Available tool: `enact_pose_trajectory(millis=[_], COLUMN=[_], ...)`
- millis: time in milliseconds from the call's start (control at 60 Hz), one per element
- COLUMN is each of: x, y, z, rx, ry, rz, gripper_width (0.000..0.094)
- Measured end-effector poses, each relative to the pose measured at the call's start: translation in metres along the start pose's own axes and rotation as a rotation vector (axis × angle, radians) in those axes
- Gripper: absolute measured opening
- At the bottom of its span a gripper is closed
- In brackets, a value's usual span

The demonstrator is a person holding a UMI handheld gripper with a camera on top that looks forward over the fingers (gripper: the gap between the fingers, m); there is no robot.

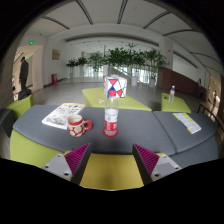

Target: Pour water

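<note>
A small clear bottle (111, 120) with a red label and white cap stands upright on the dark grey table (140, 130), straight ahead beyond my fingers. To its left sits a white mug (77, 124) with a red pattern and red handle. My gripper (112, 160) is open, its two magenta pads (76, 157) spread wide apart above the table's near edge, with nothing between them. The bottle and mug are well ahead of the fingertips.
A red, white and blue geometric sign (114, 86) stands behind the bottle. Printed papers (62, 114) lie left of the mug, and a leaflet (186, 122) lies to the right. Yellow-green chairs (103, 171) surround the table. Plants (120, 56) line the back of the hall.
</note>
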State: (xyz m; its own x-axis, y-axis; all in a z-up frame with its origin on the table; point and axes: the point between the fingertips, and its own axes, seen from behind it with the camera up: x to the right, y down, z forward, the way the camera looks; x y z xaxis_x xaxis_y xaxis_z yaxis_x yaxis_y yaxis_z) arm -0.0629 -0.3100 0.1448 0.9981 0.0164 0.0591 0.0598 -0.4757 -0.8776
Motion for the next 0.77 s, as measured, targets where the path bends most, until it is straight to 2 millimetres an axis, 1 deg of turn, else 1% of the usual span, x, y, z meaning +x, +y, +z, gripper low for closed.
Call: enact_pose_trajectory(millis=[67, 100, 183, 217, 233, 350, 383, 417, 500, 633, 767], x=[0.005, 0.003, 0.001, 0.001, -0.001, -0.002, -0.001, -0.002, -0.003, 0.002, 0.007], y=[0.006, 0.010, 0.020, 0.022, 0.023, 0.031, 0.033, 0.036, 0.041, 0.043, 0.038], z=[-0.038, -0.059, -0.103, -0.115, -0.125, -0.165, -0.171, -0.182, -0.196, -0.211, -0.214], rx=[0.009, 0.008, 0.012, 0.013, 0.014, 0.027, 0.031, 0.034, 0.033, 0.045, 0.062], ry=[0.019, 0.023, 0.021, 0.017, 0.016, 0.028, 0.028, 0.029, 0.028, 0.038, 0.057], rz=[-0.014, -0.016, 0.009, 0.012, 0.008, -0.016, -0.018, -0.014, 0.000, -0.001, -0.003], gripper_width=[0.0846, 0.0849, 0.0849, 0.0848, 0.0845, 0.0846, 0.0849, 0.0849, 0.0852, 0.0853, 0.0852])
